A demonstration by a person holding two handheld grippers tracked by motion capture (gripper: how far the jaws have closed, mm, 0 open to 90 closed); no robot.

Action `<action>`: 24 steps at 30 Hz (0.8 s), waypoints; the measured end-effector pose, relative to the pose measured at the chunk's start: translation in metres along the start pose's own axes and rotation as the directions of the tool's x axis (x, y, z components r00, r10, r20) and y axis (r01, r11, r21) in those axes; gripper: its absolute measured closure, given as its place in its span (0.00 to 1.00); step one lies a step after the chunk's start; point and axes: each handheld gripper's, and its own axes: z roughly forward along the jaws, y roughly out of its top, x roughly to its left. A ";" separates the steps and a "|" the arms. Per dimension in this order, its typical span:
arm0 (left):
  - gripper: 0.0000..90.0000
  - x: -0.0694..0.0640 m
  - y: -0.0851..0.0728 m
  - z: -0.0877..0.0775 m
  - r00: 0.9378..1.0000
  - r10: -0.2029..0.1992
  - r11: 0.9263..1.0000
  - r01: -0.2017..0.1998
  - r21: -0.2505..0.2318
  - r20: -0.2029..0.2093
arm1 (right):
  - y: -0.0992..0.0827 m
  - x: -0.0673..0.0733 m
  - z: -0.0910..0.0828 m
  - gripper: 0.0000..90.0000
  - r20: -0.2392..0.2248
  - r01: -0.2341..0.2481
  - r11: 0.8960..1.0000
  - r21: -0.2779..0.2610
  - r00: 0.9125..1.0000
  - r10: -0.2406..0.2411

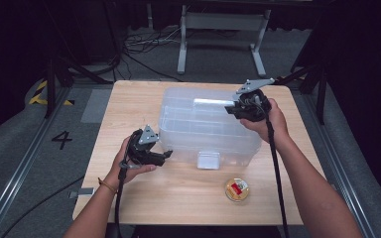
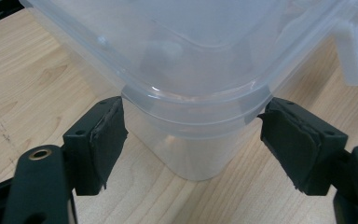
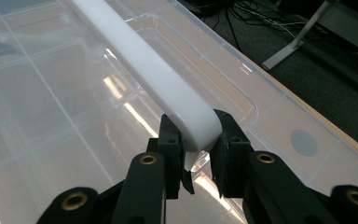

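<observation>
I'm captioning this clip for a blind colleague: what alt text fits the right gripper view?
The right gripper is shut on the white handle atop the clear plastic box's lid, its two black jaws clamping the handle's rounded end. Beyond the lid lie the wooden table's edge and dark floor.

The clear storage box (image 1: 206, 126) blocked the middle and far part of the surface (image 1: 129, 104). Bare wood lay open along the left side and across the near edge, where a small round container (image 1: 237, 190) stood near right.
</observation>
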 end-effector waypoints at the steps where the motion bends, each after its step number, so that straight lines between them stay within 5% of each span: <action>1: 0.26 0.000 0.000 0.000 1.000 0.000 1.000 0.000 0.000 0.001 | 0.001 -0.001 0.000 0.84 -0.003 -0.001 1.000 0.000 1.000 0.001; 5: 0.27 -0.001 -0.001 -0.003 1.000 0.006 1.000 -0.006 -0.003 0.005 | 0.003 -0.006 0.000 0.84 -0.009 -0.024 1.000 -0.002 1.000 0.024; 19: 0.50 0.007 0.001 -0.028 0.997 -0.032 0.991 0.041 -0.125 0.068 | 0.027 -0.024 -0.001 0.84 -0.039 -0.074 0.995 0.070 0.996 0.077; 24: 0.63 0.007 0.008 -0.030 0.998 -0.030 0.987 0.038 -0.157 0.052 | 0.031 -0.027 -0.001 0.83 -0.039 -0.065 0.994 0.085 0.997 0.069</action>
